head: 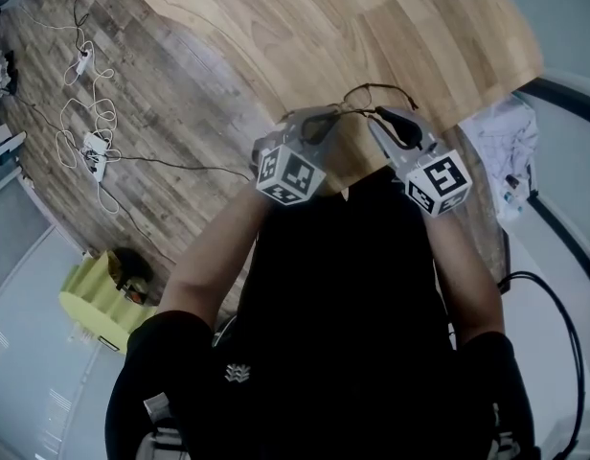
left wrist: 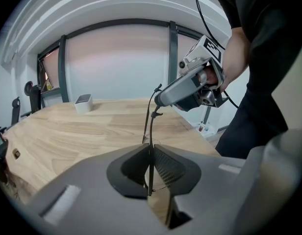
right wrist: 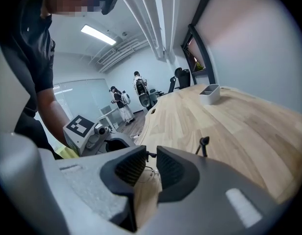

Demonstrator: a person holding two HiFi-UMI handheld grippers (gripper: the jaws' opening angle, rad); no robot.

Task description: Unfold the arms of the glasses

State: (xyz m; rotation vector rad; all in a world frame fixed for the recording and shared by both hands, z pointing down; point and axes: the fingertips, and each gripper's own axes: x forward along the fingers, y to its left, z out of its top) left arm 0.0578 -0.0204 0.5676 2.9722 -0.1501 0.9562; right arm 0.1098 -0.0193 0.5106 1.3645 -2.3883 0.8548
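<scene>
Thin wire-rimmed glasses (head: 374, 90) hang in the air over the near edge of the wooden table (head: 372, 17), held between both grippers. My left gripper (head: 326, 121) is shut on them: in the left gripper view its pads (left wrist: 163, 163) pinch a thin wire part of the glasses (left wrist: 152, 121) that rises toward my right gripper (left wrist: 160, 99). In the right gripper view, my right gripper (right wrist: 151, 156) has a small dark piece of the frame caught at its pad tips. One dark arm tip (right wrist: 204, 142) sticks up to the right. The left gripper's marker cube (right wrist: 82, 129) is close by.
A small white box (left wrist: 83, 102) stands far back on the table (right wrist: 229, 116). Cables and a power strip (head: 89, 142) lie on the floor at left, near a yellow object (head: 99, 300). White cloth (head: 510, 147) lies right of the table. People (right wrist: 124, 104) stand far off.
</scene>
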